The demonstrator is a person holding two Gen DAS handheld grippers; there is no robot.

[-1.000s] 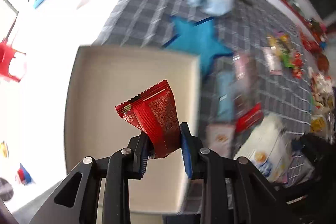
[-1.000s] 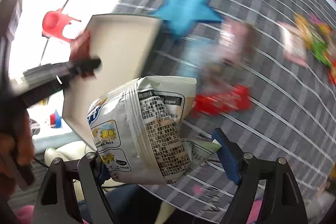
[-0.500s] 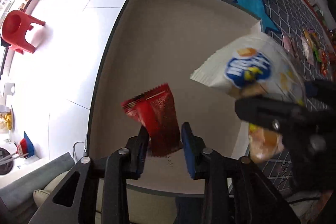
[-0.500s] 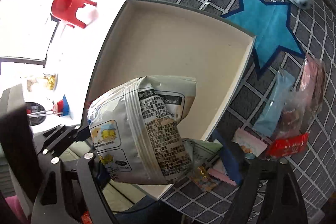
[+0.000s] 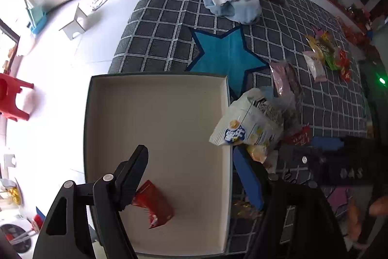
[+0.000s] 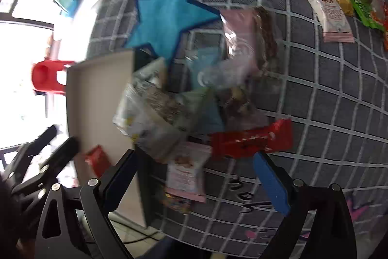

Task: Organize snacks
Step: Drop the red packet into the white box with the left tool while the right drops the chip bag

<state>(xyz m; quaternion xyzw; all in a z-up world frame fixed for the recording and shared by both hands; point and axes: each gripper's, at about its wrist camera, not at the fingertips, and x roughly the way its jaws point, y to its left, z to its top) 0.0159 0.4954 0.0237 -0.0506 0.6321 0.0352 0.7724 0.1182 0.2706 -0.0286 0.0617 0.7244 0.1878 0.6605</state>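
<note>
My left gripper has just been opening its jaws, and the red snack packet that I pinched a second ago now lies free on the floor of the cream box, in its near left part, just beside my left finger. Nothing is between these jaws now. So one snack is delivered.

My right gripper has also been opening its jaws, and they stand very wide. The white chip bag, clamped a moment ago, is no longer pressed by the pads. In the left wrist view it leans over the right rim of the box, partly outside, above the other packets. I judge that it is not yet safely inside and may need a push.

The right wrist view is blurred, but it shows what the other hides: a long red bar and a pink packet lying on the checked rug close to my right jaws. The left view shows the inside of the box clearly, and farther packets on the right.
</note>
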